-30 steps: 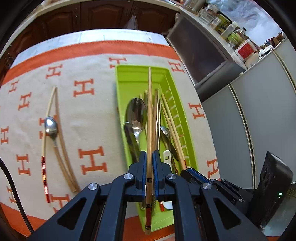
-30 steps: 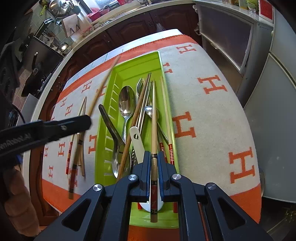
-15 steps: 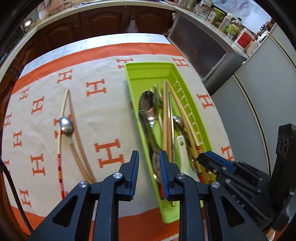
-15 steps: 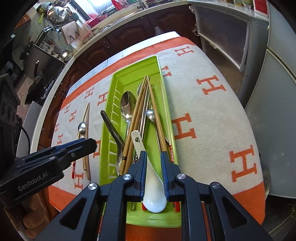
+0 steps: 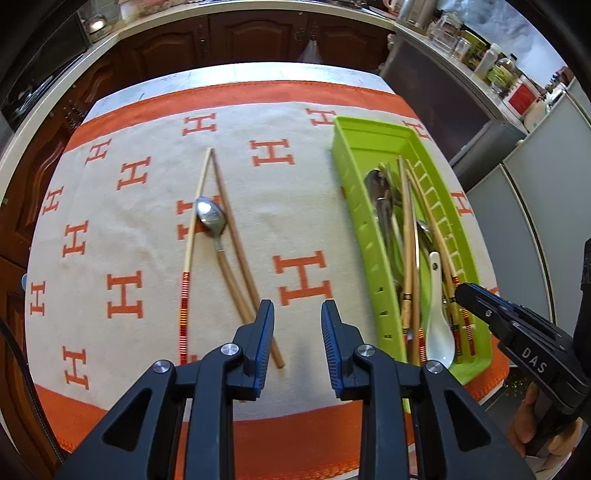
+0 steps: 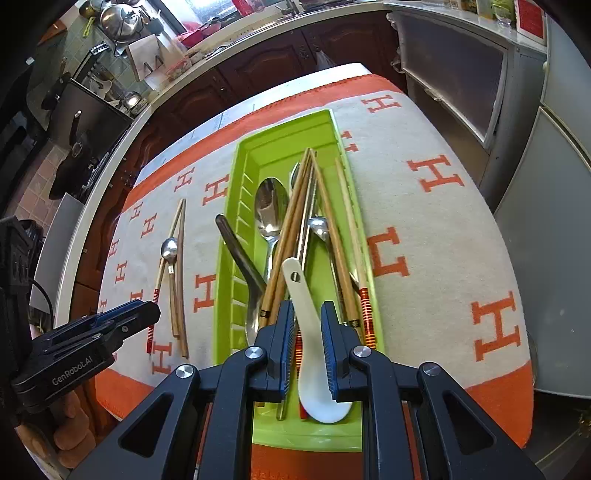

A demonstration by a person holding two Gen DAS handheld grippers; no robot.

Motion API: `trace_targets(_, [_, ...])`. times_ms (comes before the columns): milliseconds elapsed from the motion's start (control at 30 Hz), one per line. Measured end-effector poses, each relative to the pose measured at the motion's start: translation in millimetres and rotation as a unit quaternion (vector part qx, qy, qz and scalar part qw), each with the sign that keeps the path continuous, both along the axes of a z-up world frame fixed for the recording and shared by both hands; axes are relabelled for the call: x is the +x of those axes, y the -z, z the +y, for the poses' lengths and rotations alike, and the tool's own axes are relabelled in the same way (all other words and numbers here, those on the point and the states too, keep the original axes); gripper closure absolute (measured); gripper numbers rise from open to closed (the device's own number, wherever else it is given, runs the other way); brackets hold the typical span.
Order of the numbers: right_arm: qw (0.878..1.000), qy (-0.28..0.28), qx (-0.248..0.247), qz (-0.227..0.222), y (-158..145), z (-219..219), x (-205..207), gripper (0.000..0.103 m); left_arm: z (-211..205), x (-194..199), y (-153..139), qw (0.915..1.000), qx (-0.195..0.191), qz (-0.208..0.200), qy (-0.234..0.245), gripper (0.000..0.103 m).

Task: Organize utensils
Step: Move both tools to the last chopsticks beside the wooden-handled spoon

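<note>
A lime green tray [image 5: 351, 155] [image 6: 236, 206] on the cloth holds several chopsticks, metal spoons and a white ceramic spoon [image 5: 437, 321] [image 6: 314, 354]. Left of it on the cloth lie a small metal spoon [image 5: 210, 219] [image 6: 169, 248], a red-banded chopstick [image 5: 186, 280] and two wooden chopsticks [image 5: 236, 251]. My left gripper [image 5: 297, 314] is open and empty above the cloth, just right of the near ends of the loose chopsticks. My right gripper [image 6: 307, 314] is open and empty above the tray's near end, its fingers either side of the white spoon, which lies in the tray.
The table is covered by a beige cloth with orange H marks and an orange border [image 5: 258, 92]. Dark wooden cabinets [image 5: 258, 33] stand behind it. Grey cabinets [image 6: 554, 184] stand close on the right. Pots and kitchen clutter sit on the far counter [image 6: 118, 22].
Both grippers held a chopstick over the tray a second ago and have let go; those chopsticks now lie in the tray. The left gripper has opened wider and moved left over the cloth.
</note>
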State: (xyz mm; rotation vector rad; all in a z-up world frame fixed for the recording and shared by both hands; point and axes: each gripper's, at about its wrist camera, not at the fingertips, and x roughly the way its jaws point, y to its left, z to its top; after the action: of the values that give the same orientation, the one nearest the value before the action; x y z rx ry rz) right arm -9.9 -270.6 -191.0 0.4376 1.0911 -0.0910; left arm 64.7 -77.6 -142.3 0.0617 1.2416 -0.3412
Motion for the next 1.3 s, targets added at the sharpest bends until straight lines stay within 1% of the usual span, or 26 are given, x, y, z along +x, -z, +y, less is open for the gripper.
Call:
trace_targets(233, [1.000, -0.026, -0.009, -0.001, -7.9, 23.0, 6.6, 0.088, 21.7, 1.4, -2.8, 0.9996, 0.009, -0.015, -0.023, 0.072])
trace_targets(467, [0.999, -0.051, -0.017, -0.001, -14.9, 46.9, 12.8, 0.088, 41.4, 1.3, -3.1, 0.9987, 0.018, -0.028, -0.038, 0.071])
trace_targets(867, [0.995, -0.093, -0.029, 0.006, -17.7, 85.5, 24.8, 0.087, 75.0, 2.7, 5.2, 0.9970, 0.023, -0.030, -0.068, 0.071])
trace_targets(1067, [0.993, -0.113, -0.033, 0.009, -15.1, 105.2, 33.2, 0.087, 89.3, 4.1, 14.3, 0.9963, 0.026, -0.021, -0.079, 0.071])
trace_targets(1233, [0.991, -0.130, -0.031, 0.016, -11.2, 118.1, 44.0, 0.087, 101.0, 6.3, 18.5, 0.9955, 0.025, -0.020, -0.089, 0.071])
trace_targets(1300, [0.991, -0.134, -0.023, 0.019, -9.9, 120.8, 50.6, 0.087, 106.7, 9.4, 20.2, 0.9950, 0.026, -0.021, -0.094, 0.071])
